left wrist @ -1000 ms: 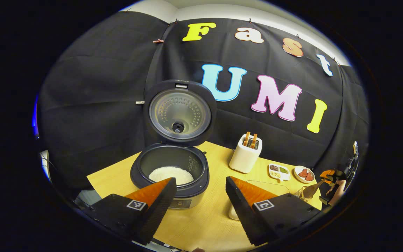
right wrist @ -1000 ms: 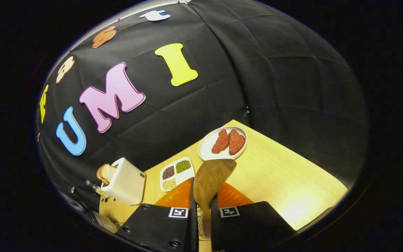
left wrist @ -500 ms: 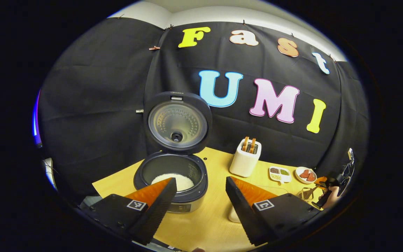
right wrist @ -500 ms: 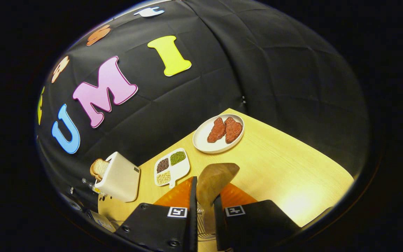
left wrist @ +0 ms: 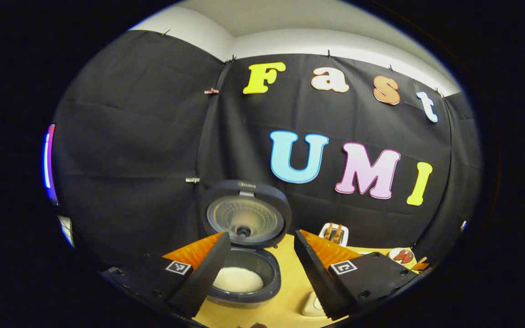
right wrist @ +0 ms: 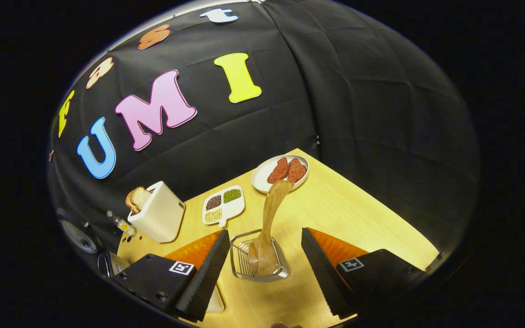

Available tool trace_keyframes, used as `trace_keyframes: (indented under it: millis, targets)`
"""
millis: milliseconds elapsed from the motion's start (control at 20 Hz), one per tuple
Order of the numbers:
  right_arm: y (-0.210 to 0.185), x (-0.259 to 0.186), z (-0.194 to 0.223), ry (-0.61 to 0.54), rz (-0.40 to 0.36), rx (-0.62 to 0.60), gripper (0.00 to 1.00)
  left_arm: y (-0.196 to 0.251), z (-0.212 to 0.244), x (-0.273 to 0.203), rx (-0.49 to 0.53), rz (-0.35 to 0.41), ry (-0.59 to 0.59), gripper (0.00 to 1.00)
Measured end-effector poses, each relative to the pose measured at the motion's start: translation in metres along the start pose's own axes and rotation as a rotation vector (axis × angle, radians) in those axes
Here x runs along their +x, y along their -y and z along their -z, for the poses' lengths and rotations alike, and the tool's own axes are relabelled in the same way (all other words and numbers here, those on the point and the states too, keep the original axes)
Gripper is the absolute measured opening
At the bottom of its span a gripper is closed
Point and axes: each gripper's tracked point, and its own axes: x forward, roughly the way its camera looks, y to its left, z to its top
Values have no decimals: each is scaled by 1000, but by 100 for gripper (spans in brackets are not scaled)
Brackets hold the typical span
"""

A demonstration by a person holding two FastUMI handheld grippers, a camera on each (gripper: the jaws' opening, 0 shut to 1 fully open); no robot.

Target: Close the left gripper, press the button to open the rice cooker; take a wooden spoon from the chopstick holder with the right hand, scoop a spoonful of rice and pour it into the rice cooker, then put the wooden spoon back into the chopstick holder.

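Note:
In the right gripper view the wooden spoon (right wrist: 269,218) stands in the wire chopstick holder (right wrist: 259,261), bowl down, its handle leaning away toward the plate. My right gripper (right wrist: 266,273) is open, its fingers spread on either side of the holder without touching the spoon. In the left gripper view the rice cooker (left wrist: 244,273) sits with its lid (left wrist: 244,220) raised and white rice (left wrist: 238,279) in the pot. My left gripper (left wrist: 262,273) is open above and in front of the cooker, holding nothing.
On the wooden table (right wrist: 349,214) stand a white toaster (right wrist: 157,217) with bread, a divided dish of beans (right wrist: 223,206) and a plate of red meat pieces (right wrist: 280,172). The black booth cloth rises right behind them. A white item (left wrist: 311,306) lies beside the cooker.
My right gripper has opened and let go of the spoon, which now stands in the holder. The left gripper has lifted and pulled back, so the cooker sits lower in its view.

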Motion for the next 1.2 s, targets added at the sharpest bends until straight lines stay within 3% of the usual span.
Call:
trace_keyframes:
  millis: [350, 650, 1050, 1200]
  targets:
    - [-4, -57, 21, -13, -3, -119, 99, -30, -48, 59, 121, 18, 132, 95]
    - [-26, -89, 35, -5, -15, -180, 99, -20, -68, 124, 190, 113, 227, 92]
    - [-31, -116, 39, 29, 36, -240, 99, -19, -58, 189, 191, 170, 206, 94]
    - [-34, -118, 34, 53, 41, -229, 99, -20, -34, 199, 216, 167, 113, 94]
